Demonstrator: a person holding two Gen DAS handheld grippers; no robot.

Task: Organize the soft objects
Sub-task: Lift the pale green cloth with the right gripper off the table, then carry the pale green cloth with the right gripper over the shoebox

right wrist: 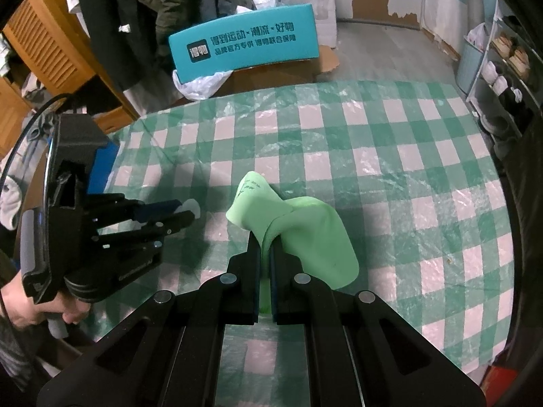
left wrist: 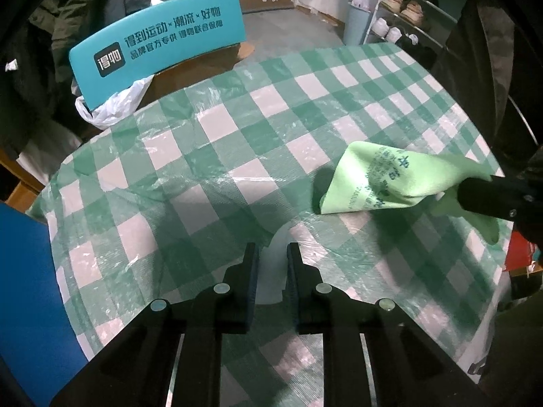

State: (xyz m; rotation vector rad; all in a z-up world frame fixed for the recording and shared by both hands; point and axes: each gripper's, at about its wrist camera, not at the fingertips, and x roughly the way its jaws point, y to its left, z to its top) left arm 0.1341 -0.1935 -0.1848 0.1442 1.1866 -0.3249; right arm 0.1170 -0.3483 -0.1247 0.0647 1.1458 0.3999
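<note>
A light green cloth (right wrist: pixel 305 227) with dark printing (left wrist: pixel 380 176) is bunched and partly lifted off the green-and-white checked table cover (left wrist: pixel 203 176). My right gripper (right wrist: pixel 266 240) is shut on a fold of it near the cloth's near edge; in the left wrist view its black fingers (left wrist: pixel 482 196) enter from the right. My left gripper (left wrist: pixel 273 247) is shut on a small pale white soft piece (left wrist: pixel 275 271), low over the table cover (right wrist: pixel 373 169). In the right wrist view the left gripper (right wrist: pixel 190 212) is to the cloth's left, with the white piece (right wrist: pixel 192 207) at its tips.
A teal printed box (left wrist: pixel 156 47) and a white plastic bag (left wrist: pixel 115 105) stand behind the table's far edge. A shoe rack (right wrist: pixel 502 68) is at the far right, wooden furniture (right wrist: pixel 44 44) at the left. A blue panel (left wrist: pixel 23 288) borders the table's left side.
</note>
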